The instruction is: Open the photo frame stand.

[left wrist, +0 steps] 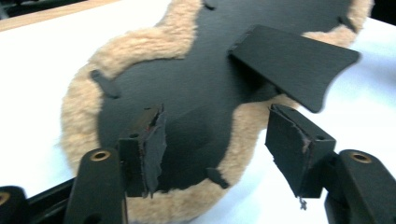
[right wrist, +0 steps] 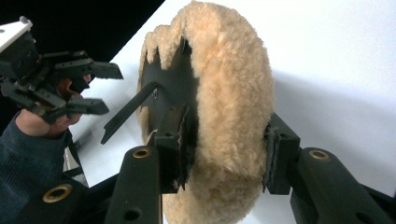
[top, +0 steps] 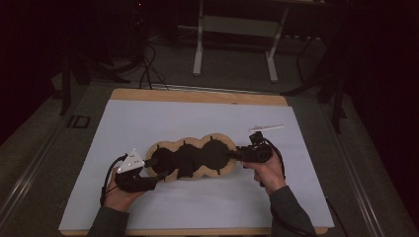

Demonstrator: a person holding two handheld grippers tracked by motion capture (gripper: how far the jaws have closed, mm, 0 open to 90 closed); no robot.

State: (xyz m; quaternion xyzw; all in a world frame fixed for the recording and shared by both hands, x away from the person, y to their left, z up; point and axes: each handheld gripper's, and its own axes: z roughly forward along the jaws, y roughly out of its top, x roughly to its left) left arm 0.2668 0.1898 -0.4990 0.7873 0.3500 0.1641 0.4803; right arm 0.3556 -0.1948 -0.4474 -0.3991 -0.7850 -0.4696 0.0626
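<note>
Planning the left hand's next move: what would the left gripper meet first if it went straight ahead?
Probably the fleece-edged pad itself: the open left gripper points at its black face, though how near is unclear.

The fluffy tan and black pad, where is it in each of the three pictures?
High view: the fluffy pad lies at the middle of the white sheet, between the two grippers.
Left gripper view: it takes up the centre and top, past the open fingers.
Right gripper view: its end stands in the middle, between the fingers.
Shared landmark: the black flap sticking up from the pad.
</note>
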